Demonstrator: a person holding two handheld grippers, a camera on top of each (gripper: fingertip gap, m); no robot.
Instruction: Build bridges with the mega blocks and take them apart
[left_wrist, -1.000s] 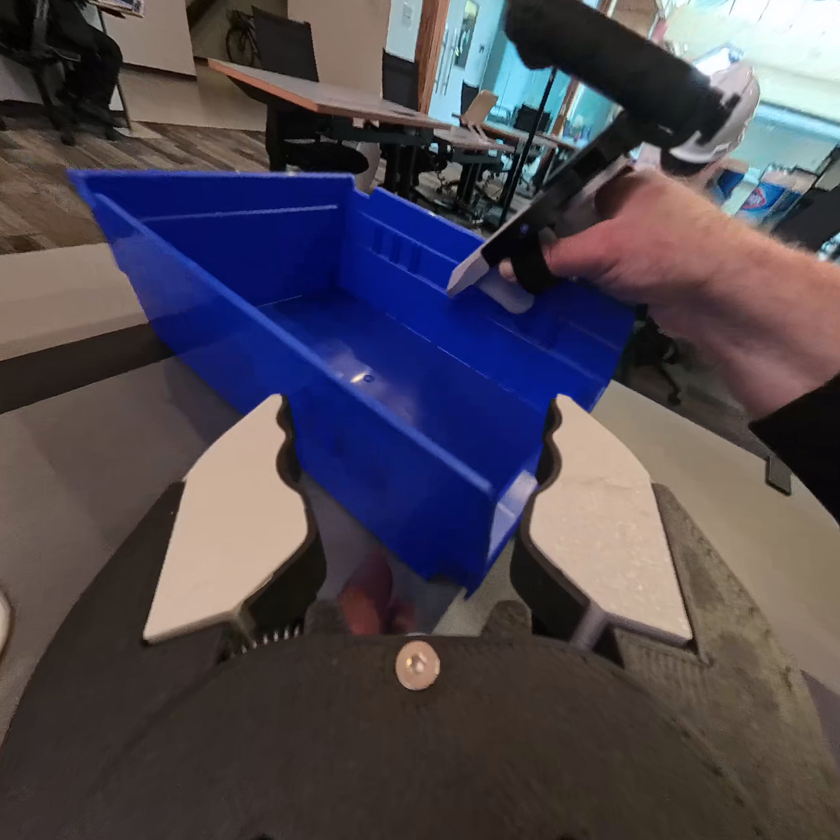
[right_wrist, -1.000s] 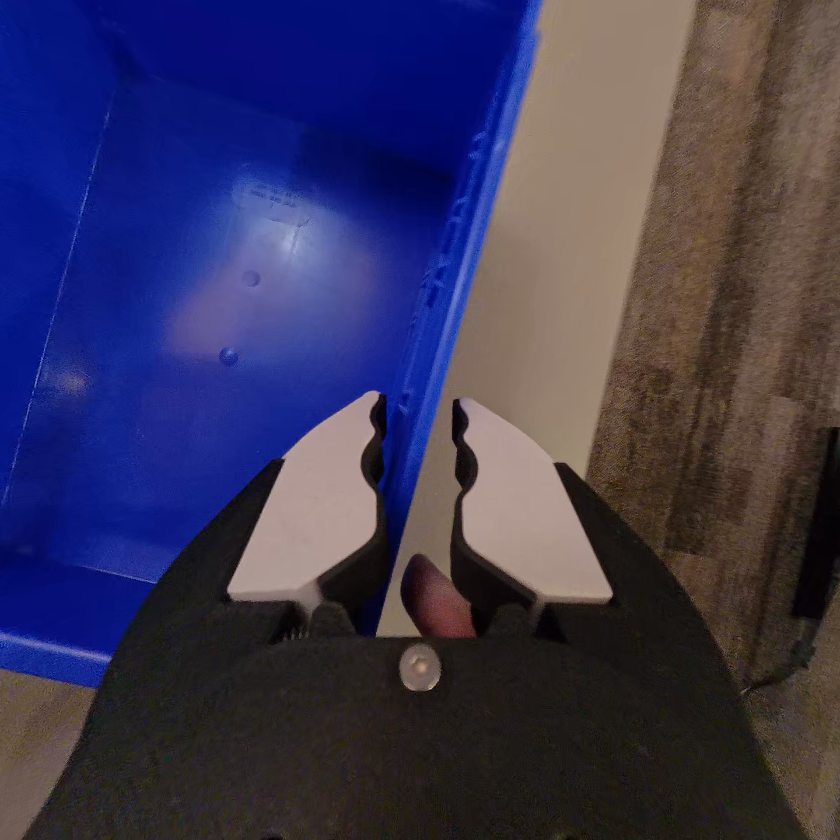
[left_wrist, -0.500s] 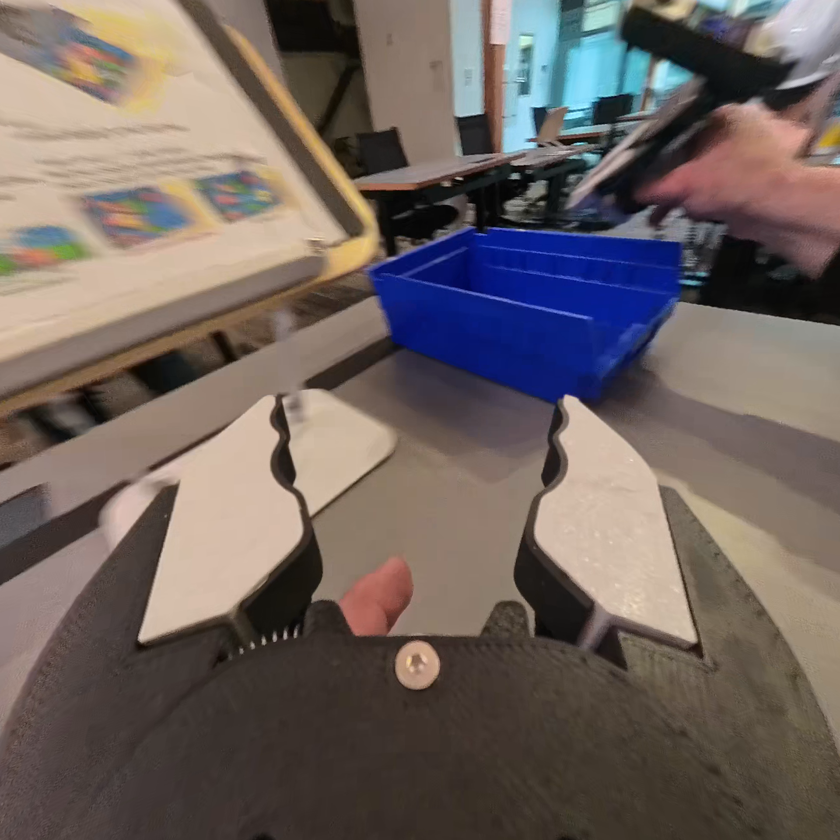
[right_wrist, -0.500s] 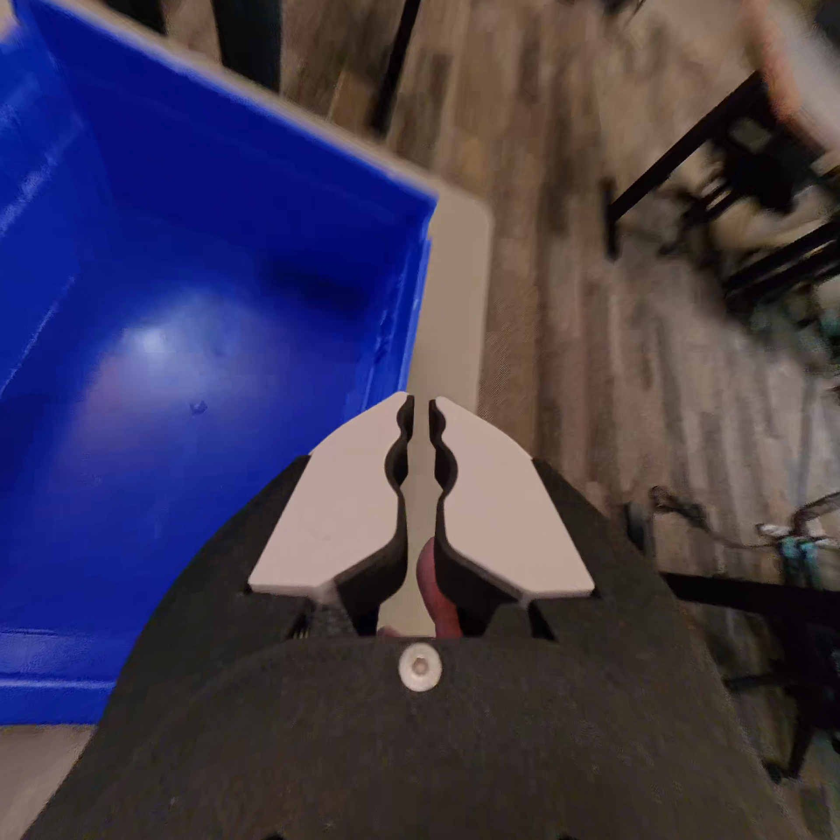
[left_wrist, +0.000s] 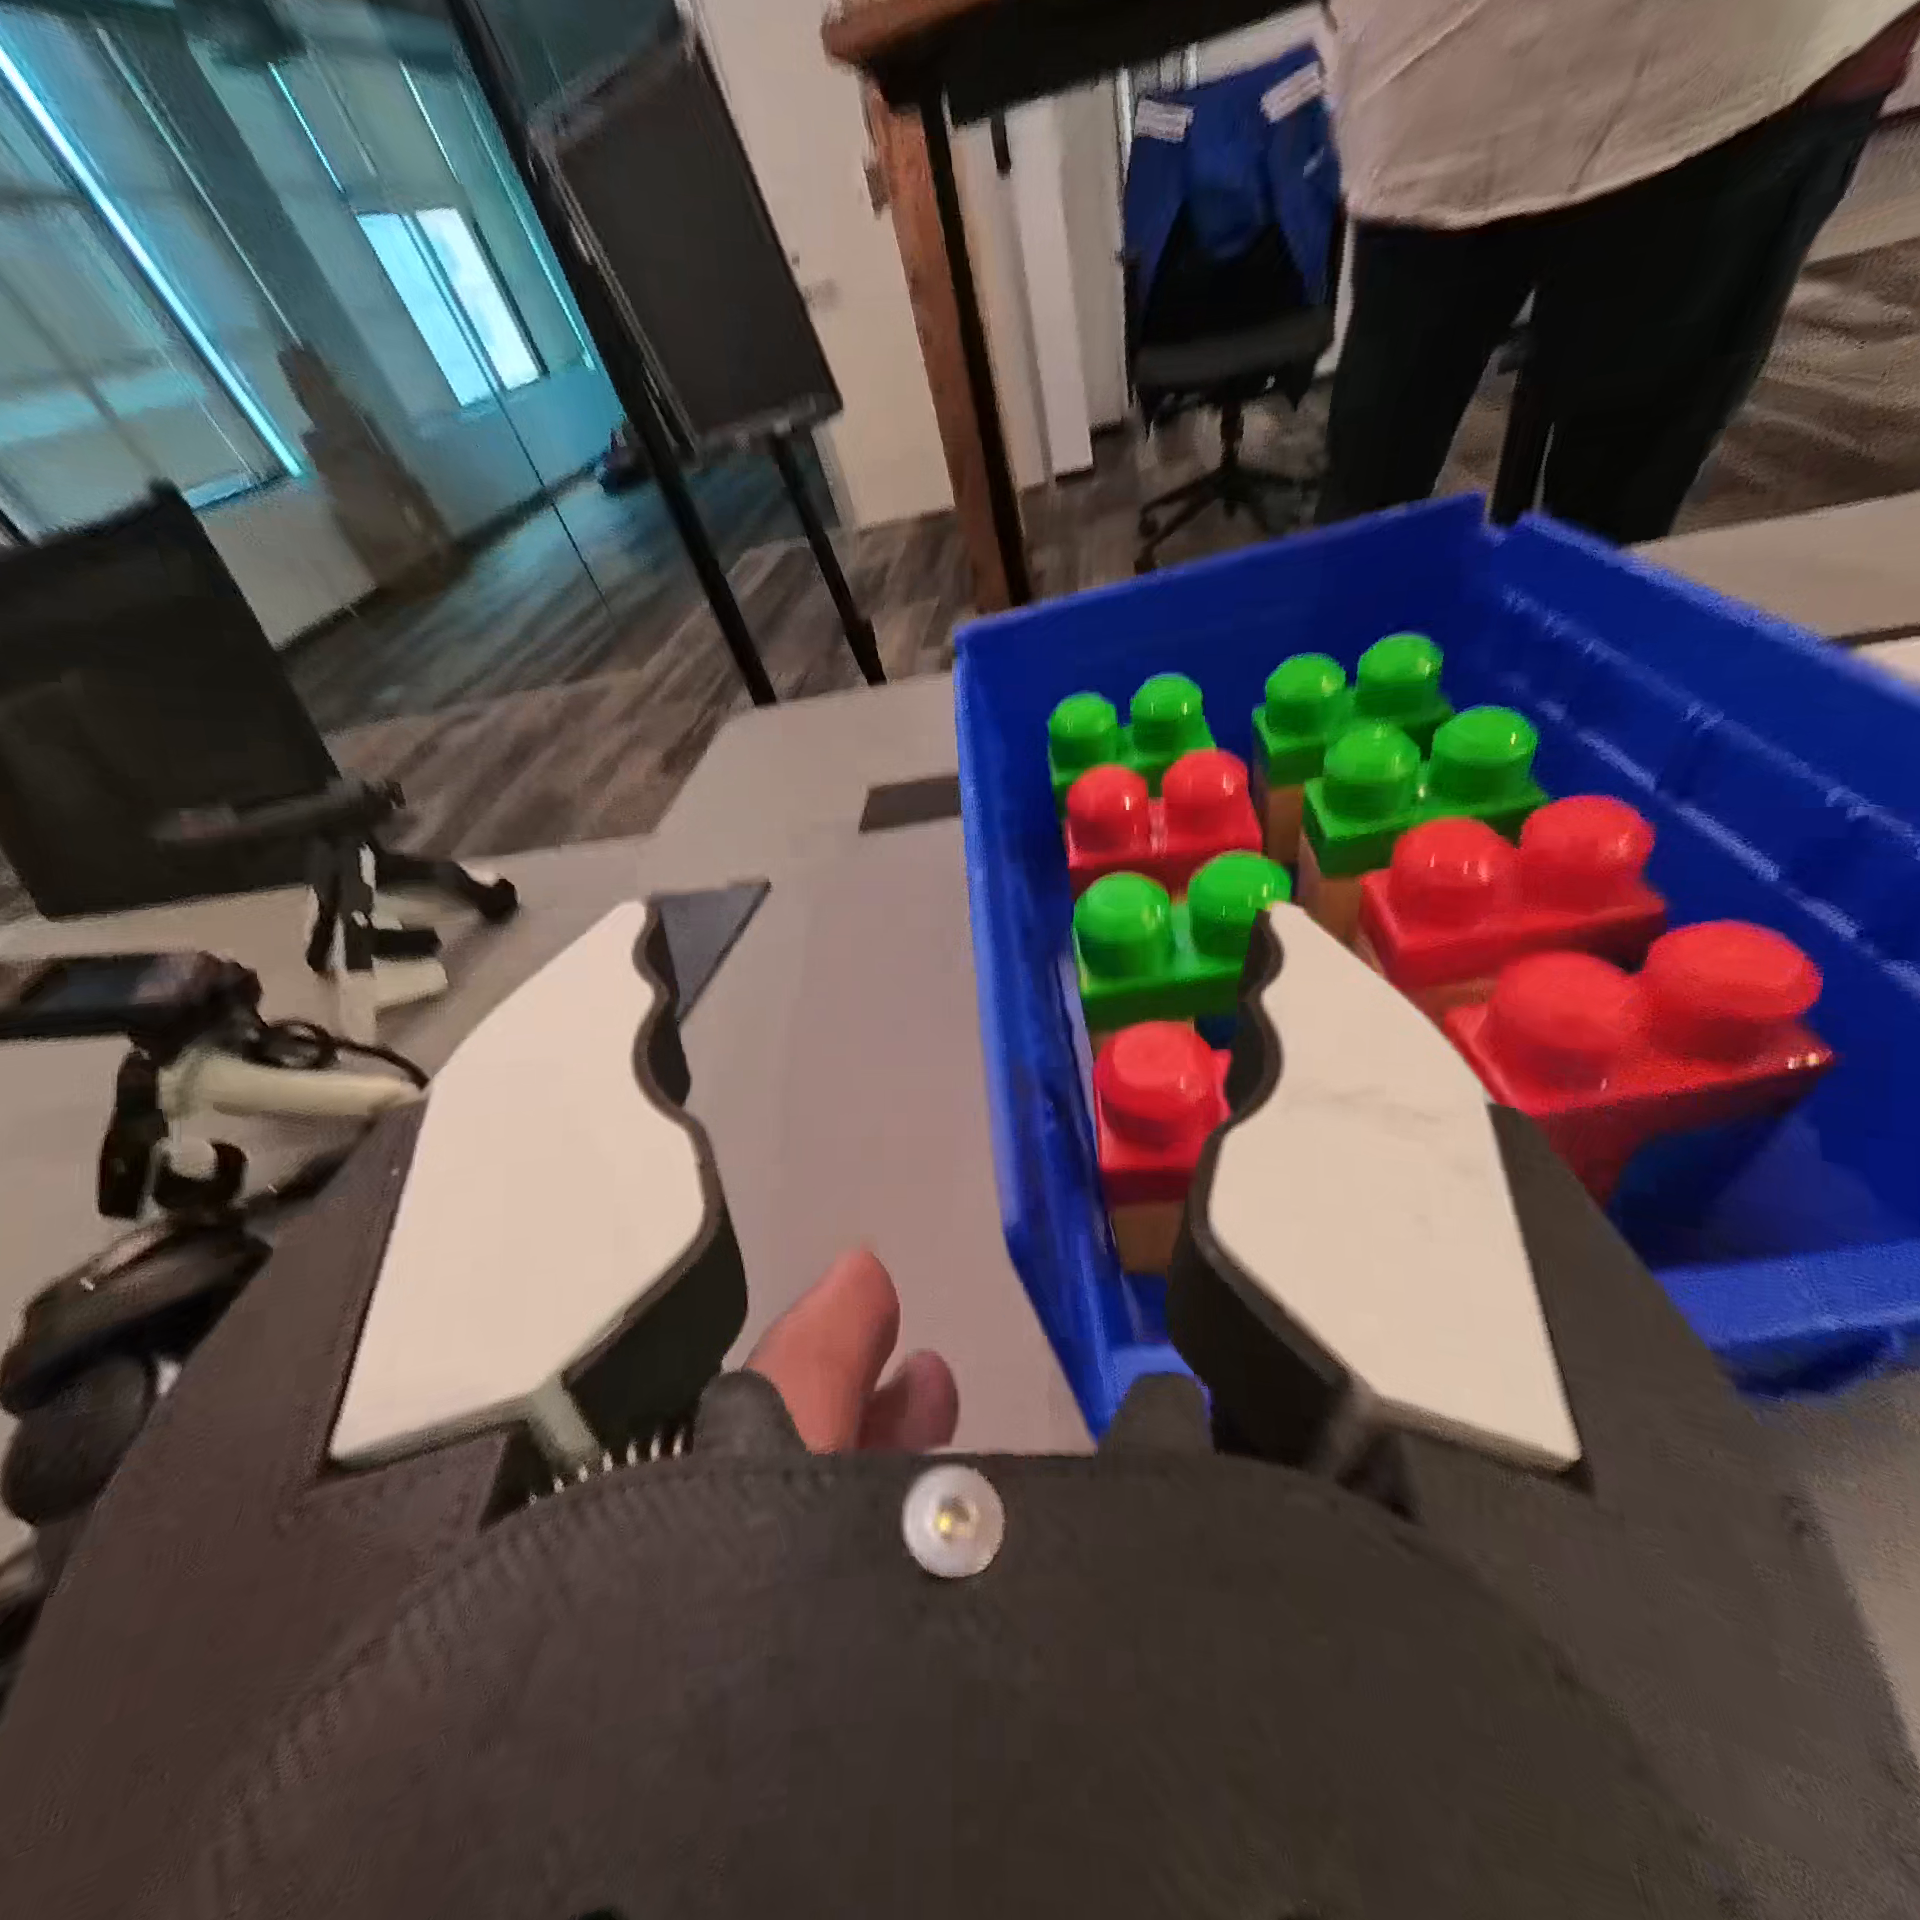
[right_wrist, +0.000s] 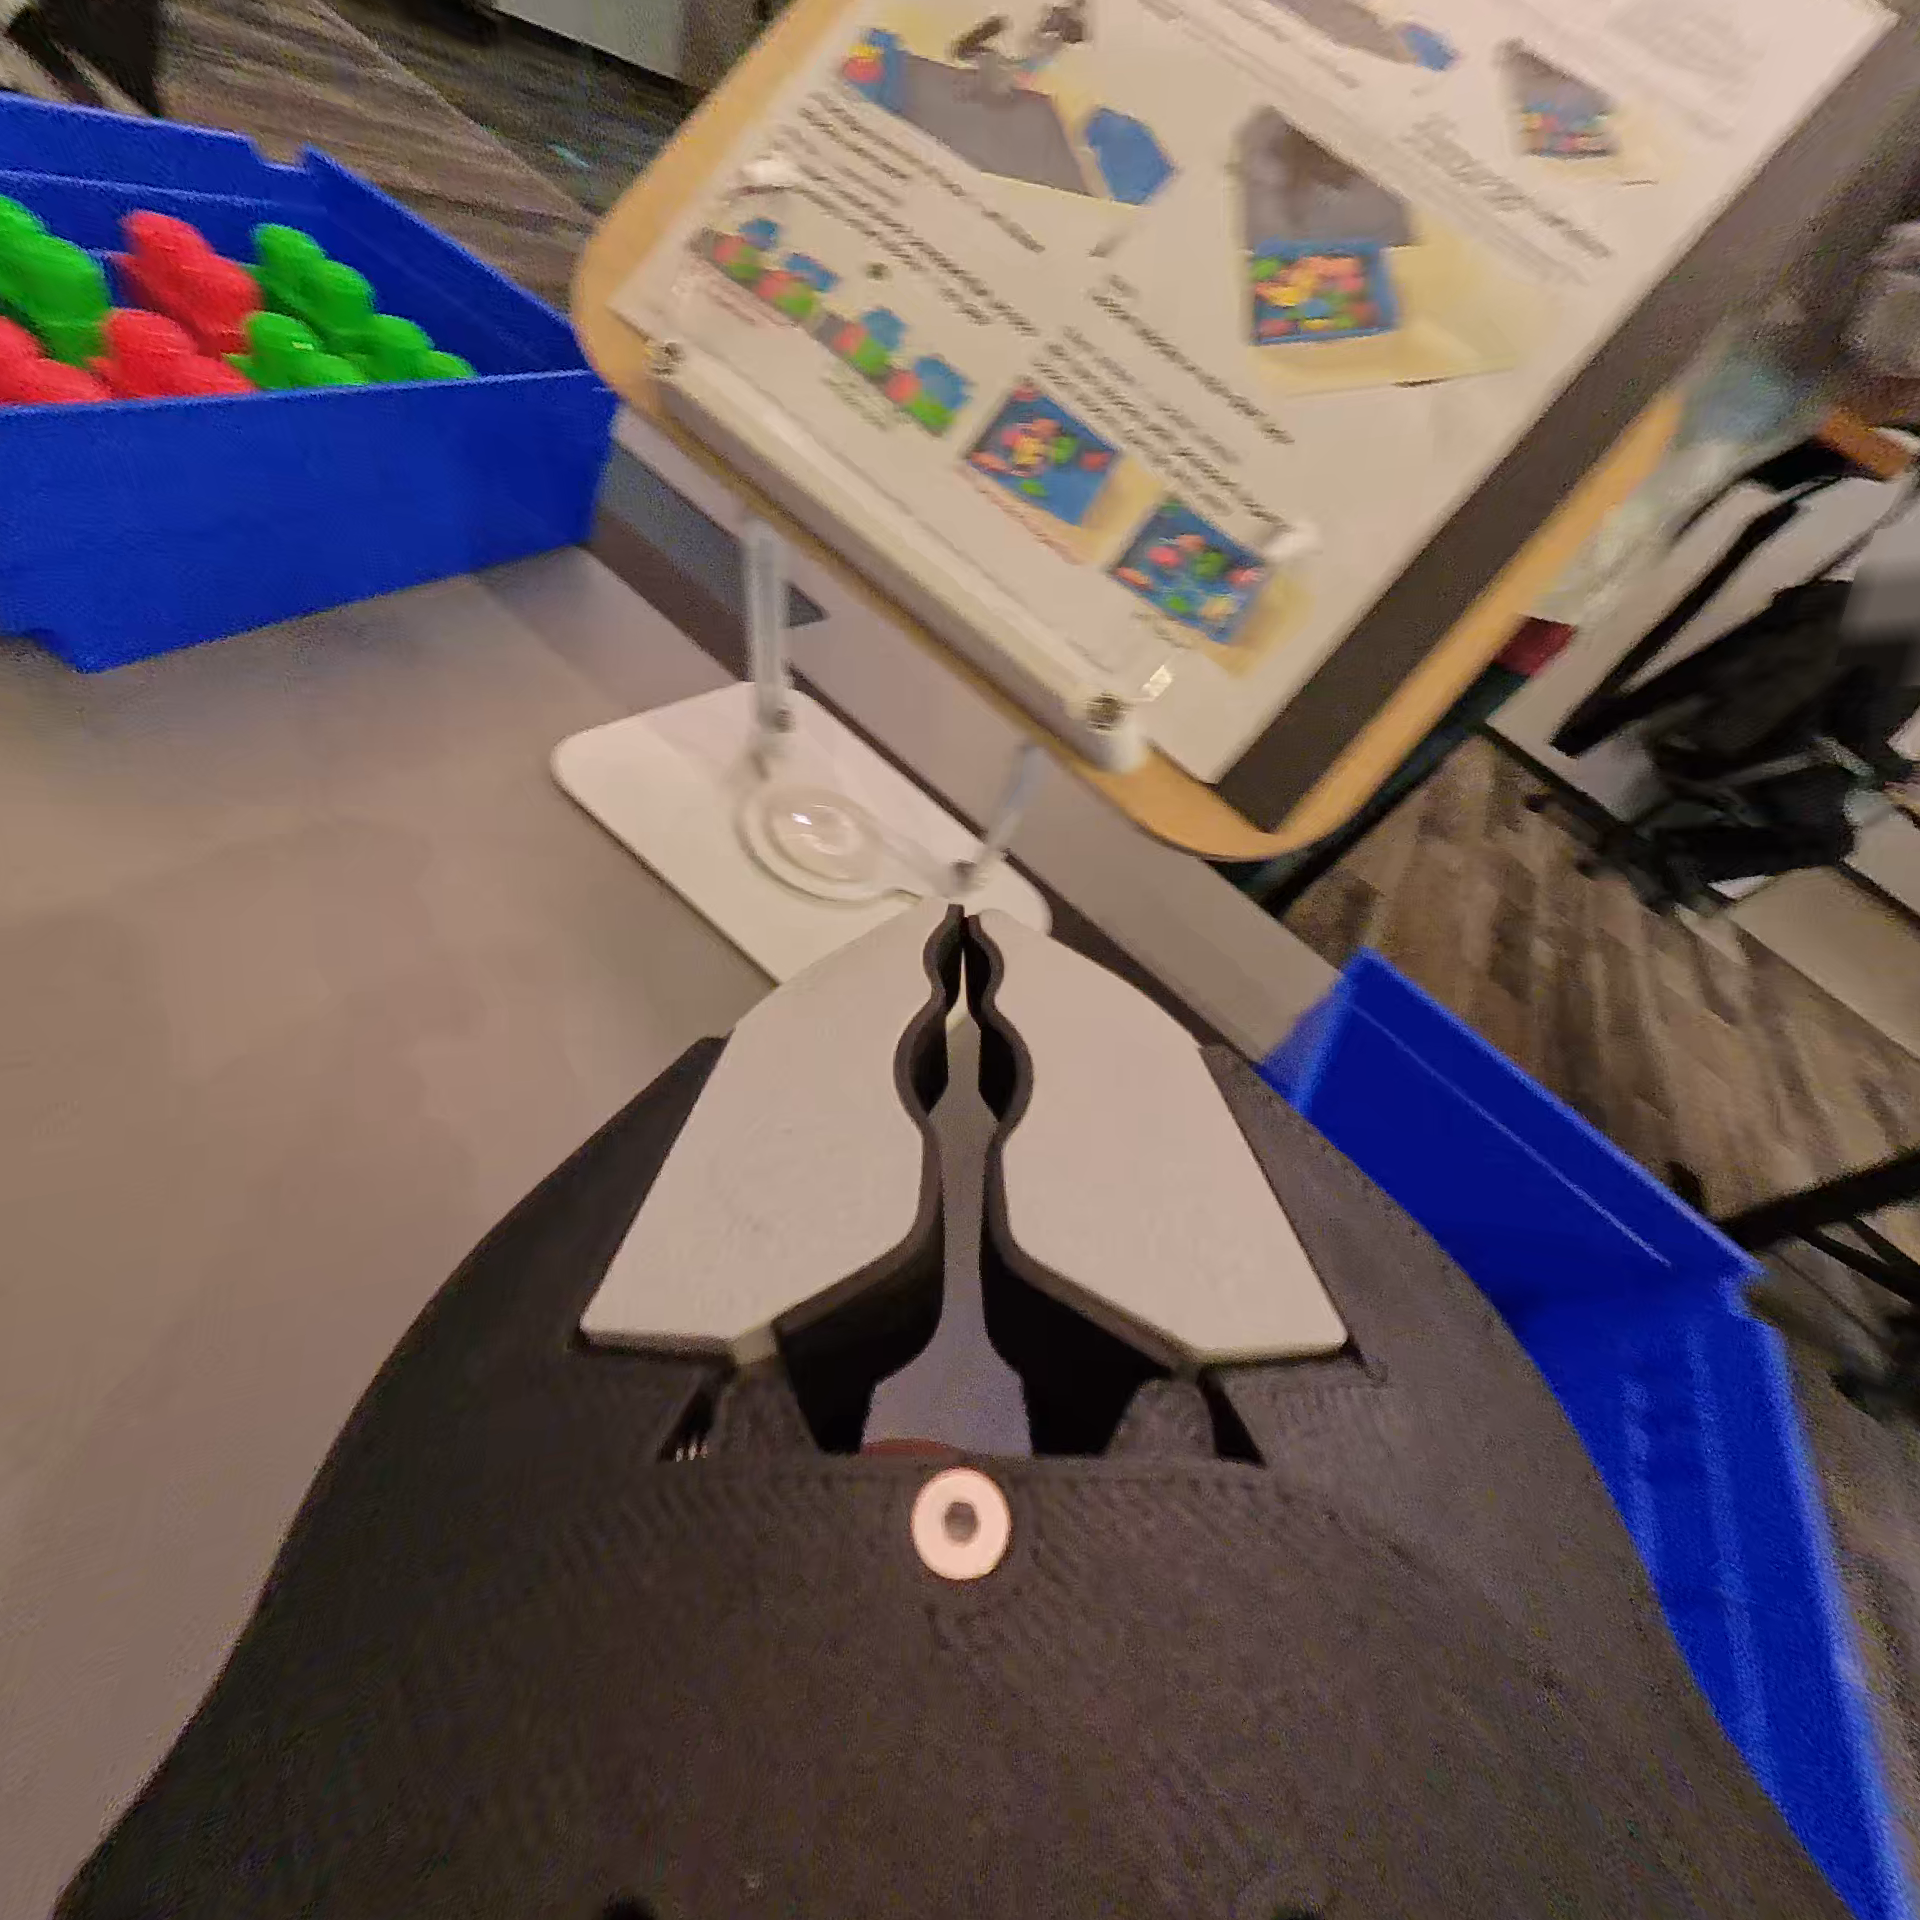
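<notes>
A blue bin (left_wrist: 1023, 935) on the grey table holds several red blocks (left_wrist: 1507, 894) and green blocks (left_wrist: 1164, 945), studs up. My left gripper (left_wrist: 951, 925) is open and empty; it hovers over the bin's near left wall, with its right finger over the blocks. The same bin (right_wrist: 260, 488) shows at the upper left of the right wrist view. My right gripper (right_wrist: 961, 920) is shut with nothing between its pads, above the table near a white stand base (right_wrist: 665, 769). A second blue bin (right_wrist: 1558, 1226) lies to its right.
An instruction board (right_wrist: 1195, 312) on thin legs stands over the white base. A person (left_wrist: 1579, 208) stands beyond the block bin. Cables and a small tripod (left_wrist: 353, 914) lie at the left of the table. Bare grey tabletop (right_wrist: 260, 935) spreads between the bins. There is about 55 centimeters between the tips of the two grippers.
Both grippers have swung away from the empty blue bin. My left gripper now faces the bin of blocks, still open. My right gripper's pads came together on air.
</notes>
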